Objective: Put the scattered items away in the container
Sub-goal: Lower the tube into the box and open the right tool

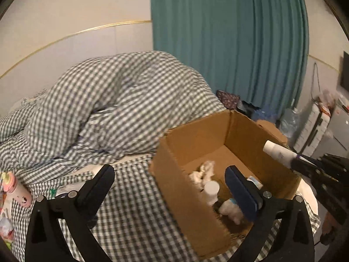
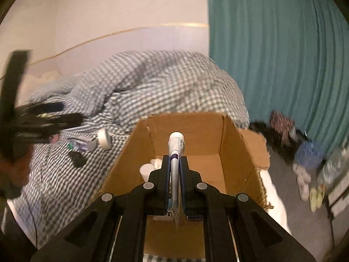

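Your right gripper point(image 2: 174, 170) has its jaws clamped on a white tube point(image 2: 176, 152), pinching it by the flattened tail so that the capped end sticks out ahead of the fingertips and hangs over the open cardboard box point(image 2: 235, 150). Your left gripper point(image 1: 170, 179) stands with its jaws wide apart and nothing between the pads; its right finger point(image 1: 240, 192) reaches over the near wall of the box while its left finger point(image 1: 98, 185) sits outside it, above the checked bedsheet point(image 1: 135, 196). Just ahead of and below that right finger, on the box floor, lie a small white bottle point(image 1: 211, 191), a crumpled white tissue point(image 1: 204, 171) beyond it, and a white and blue item point(image 1: 231, 209) tucked against the finger's inner side. Off to the left of your left jaws, a pink bottle point(image 1: 18, 190) lies on the bed, outside the box. In the right wrist view, left of the clamped jaws, a roll of white tape point(image 2: 104, 139) and a small dark object point(image 2: 77, 159) also rest on the sheet beside the box. Farther ahead, past the box, a checked duvet point(image 1: 113, 100) is heaped up, and beyond it hangs a teal curtain point(image 1: 229, 43).
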Demonstrator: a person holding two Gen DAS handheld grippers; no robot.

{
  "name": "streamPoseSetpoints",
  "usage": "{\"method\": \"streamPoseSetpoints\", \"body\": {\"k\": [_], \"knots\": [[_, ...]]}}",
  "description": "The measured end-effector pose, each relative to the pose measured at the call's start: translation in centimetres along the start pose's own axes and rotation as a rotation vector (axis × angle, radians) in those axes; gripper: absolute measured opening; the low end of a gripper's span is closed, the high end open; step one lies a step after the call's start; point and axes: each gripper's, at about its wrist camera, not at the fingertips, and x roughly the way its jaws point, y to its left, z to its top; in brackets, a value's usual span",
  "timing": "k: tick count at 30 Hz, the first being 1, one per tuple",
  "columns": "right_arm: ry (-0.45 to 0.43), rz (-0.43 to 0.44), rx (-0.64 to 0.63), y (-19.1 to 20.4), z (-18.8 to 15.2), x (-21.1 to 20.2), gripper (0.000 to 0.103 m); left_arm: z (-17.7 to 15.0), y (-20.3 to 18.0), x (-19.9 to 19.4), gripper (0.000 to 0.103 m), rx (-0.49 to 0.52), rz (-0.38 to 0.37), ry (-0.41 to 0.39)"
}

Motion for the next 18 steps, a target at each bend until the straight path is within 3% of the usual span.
{"method": "streamPoseSetpoints", "body": {"k": [9, 18], "knots": [[0.094, -0.155, 0.032, 0.4, 0.0, 4.8, 0.008, -1.6, 6.0, -1.5, 0.103, -0.121, 0.044, -0.003], [0.23, -0.22, 0.016, 2.1, -0.9, 8.0, 0.008, -3.2, 10.7, -3.3, 0.103, -0.198, 0.08, 0.004]]}}
